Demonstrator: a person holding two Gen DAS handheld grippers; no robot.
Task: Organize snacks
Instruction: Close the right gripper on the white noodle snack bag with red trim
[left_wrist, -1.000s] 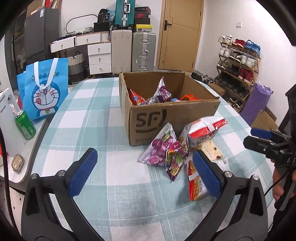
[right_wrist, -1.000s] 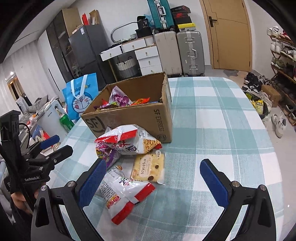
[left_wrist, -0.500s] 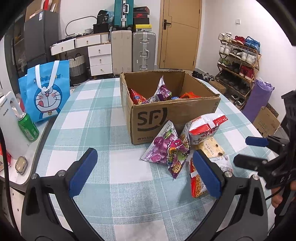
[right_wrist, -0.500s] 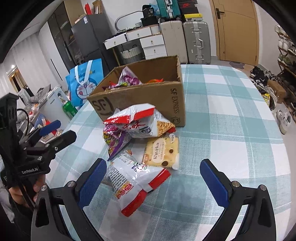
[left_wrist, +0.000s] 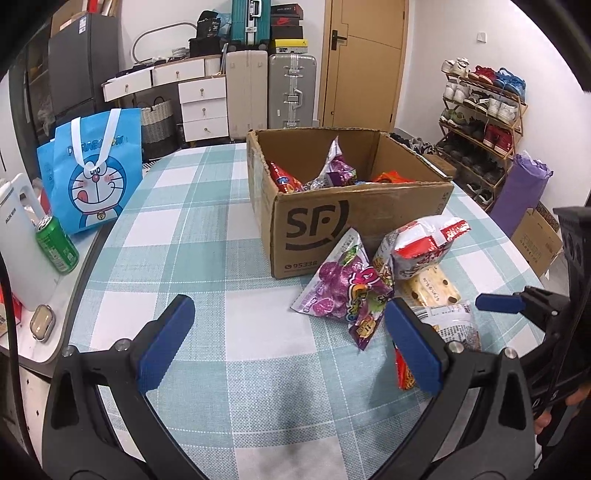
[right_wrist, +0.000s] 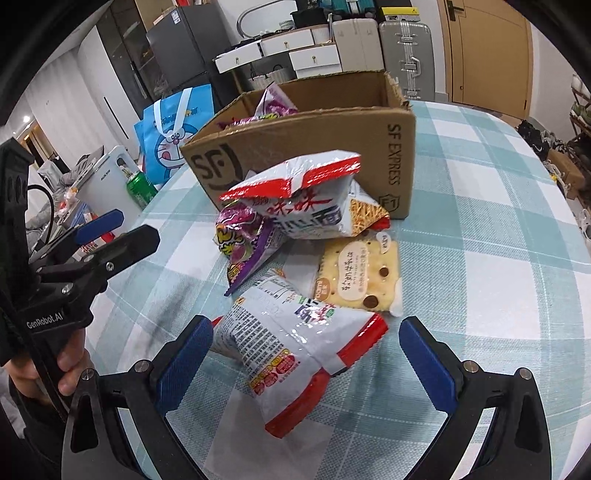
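On a teal-and-white checked table (right_wrist: 498, 221), the right tongs (right_wrist: 306, 358) gape wide around a white-and-red crinkly snack packet (right_wrist: 295, 350) lying before an open brown cardboard box (right_wrist: 314, 147), while the left tongs (left_wrist: 288, 347) hang spread and empty.

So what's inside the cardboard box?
In the box: a purple snack bag standing up, a red bag at the left wall, an orange one on the right. The front wall hides the box floor and anything lower.
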